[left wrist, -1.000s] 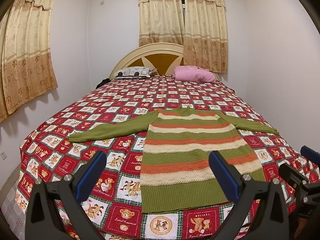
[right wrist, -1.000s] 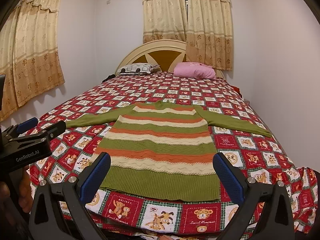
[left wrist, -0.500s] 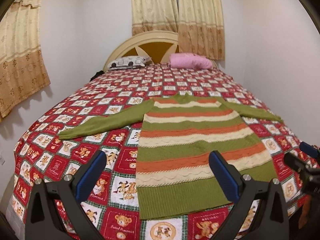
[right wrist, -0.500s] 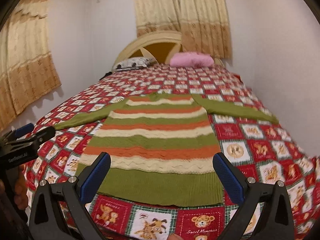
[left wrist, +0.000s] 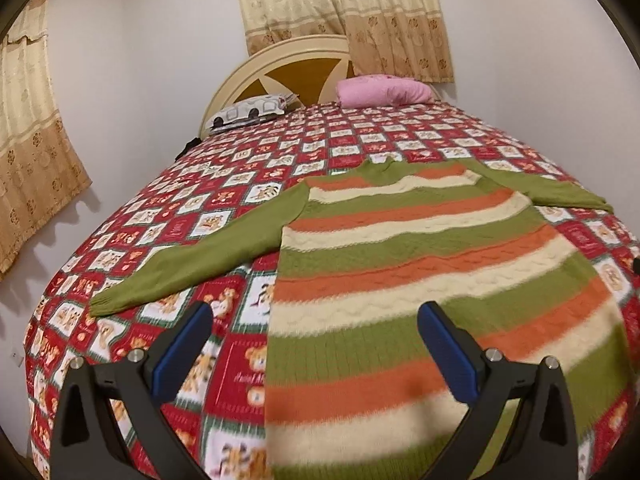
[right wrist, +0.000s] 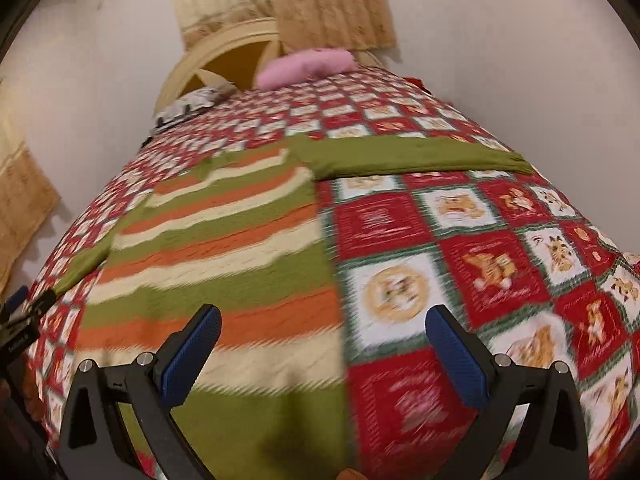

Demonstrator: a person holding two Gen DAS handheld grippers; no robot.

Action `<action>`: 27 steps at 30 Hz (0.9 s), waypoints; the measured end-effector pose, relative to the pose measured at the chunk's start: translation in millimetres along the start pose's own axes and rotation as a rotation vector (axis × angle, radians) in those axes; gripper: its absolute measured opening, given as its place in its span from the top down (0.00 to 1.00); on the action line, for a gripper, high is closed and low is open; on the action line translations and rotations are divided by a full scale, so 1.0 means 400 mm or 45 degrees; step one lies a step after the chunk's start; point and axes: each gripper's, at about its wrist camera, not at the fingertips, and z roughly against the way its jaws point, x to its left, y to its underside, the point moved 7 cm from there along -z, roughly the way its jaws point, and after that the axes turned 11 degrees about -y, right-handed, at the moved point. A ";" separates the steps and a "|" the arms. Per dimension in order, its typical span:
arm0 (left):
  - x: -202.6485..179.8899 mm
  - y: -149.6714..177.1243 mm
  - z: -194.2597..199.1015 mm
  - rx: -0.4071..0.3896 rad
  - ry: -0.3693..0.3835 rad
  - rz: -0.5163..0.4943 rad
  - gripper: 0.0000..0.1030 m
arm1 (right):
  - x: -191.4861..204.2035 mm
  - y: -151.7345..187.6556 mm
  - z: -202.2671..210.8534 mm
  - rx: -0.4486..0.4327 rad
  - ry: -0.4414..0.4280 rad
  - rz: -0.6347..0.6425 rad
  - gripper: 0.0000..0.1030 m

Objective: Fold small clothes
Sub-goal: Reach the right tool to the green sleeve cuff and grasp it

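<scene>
A knitted sweater [left wrist: 400, 248] with green, orange and cream stripes lies flat on the bed, both green sleeves spread out sideways. My left gripper [left wrist: 316, 340] hangs open low over the sweater's lower left edge, nothing between its blue pads. In the right wrist view the same sweater [right wrist: 224, 248] fills the left half, its right sleeve [right wrist: 412, 156] stretched across the quilt. My right gripper [right wrist: 324, 344] is open over the sweater's lower right edge. The left gripper's tip [right wrist: 24, 316] shows at that view's left border.
The bed carries a red, white and green teddy-bear quilt [left wrist: 168, 232]. A pink pillow [left wrist: 380, 90] and a patterned pillow [left wrist: 252, 112] lie by the cream headboard [left wrist: 280, 64]. Curtains hang behind and to the left. White walls stand close on both sides.
Both grippers have moved forward and down toward the sweater's lower edge, the left toward its left side and the right toward its right side. The sweater has not moved.
</scene>
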 end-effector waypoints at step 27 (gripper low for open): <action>-0.089 -0.027 -0.314 0.267 -0.087 -0.002 0.00 | -0.722 -0.303 -0.212 0.008 0.275 -0.615 0.28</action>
